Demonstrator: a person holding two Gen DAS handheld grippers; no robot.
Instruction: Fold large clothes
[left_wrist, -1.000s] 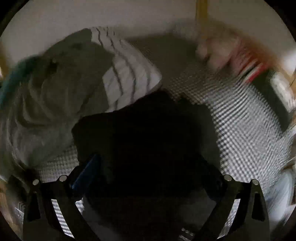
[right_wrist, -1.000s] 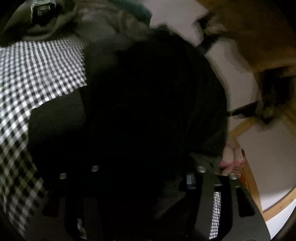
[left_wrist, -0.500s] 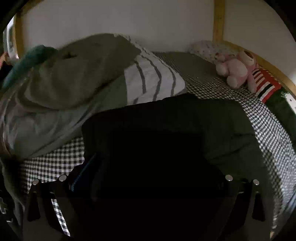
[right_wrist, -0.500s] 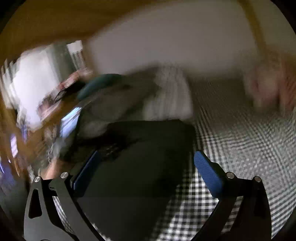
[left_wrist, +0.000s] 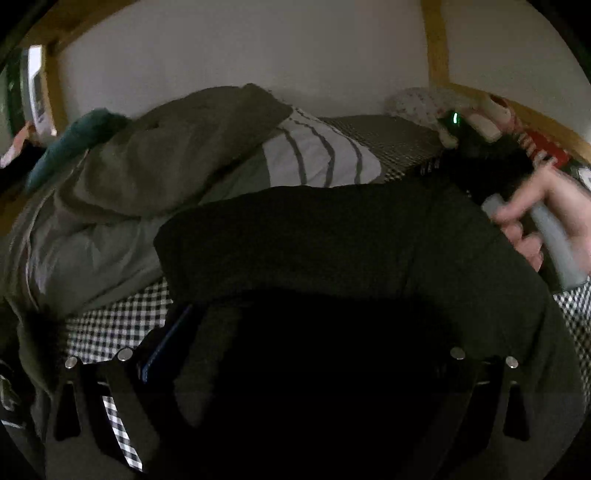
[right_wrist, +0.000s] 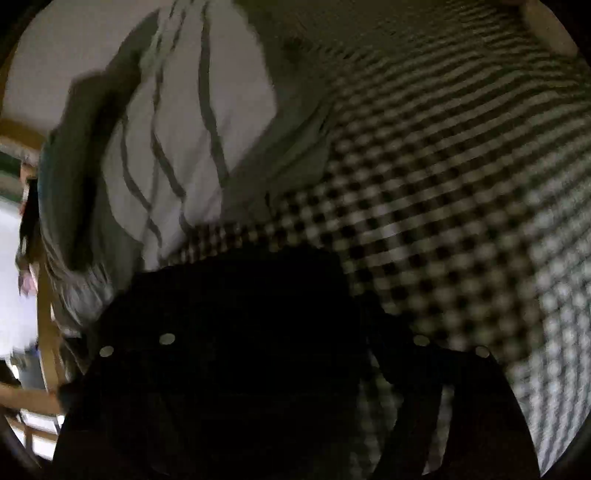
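Note:
A large dark garment lies on the checked bed cover and fills the lower middle of the left wrist view. My left gripper stands wide open with the dark cloth draped between its fingers. In the right wrist view the same dark garment covers the lower half and hides most of my right gripper. Its jaws stand wide apart. The right gripper's handle and the hand holding it show at the right edge of the left wrist view, over the garment's far end.
A pile of clothes sits at the left: an olive garment, a white striped one and a teal piece. A pink soft toy lies by the wooden bed frame. Checked cover spreads to the right.
The right gripper swung from facing across the bed to low over the dark garment's edge. The right hand has come into the left view. The left gripper stayed put.

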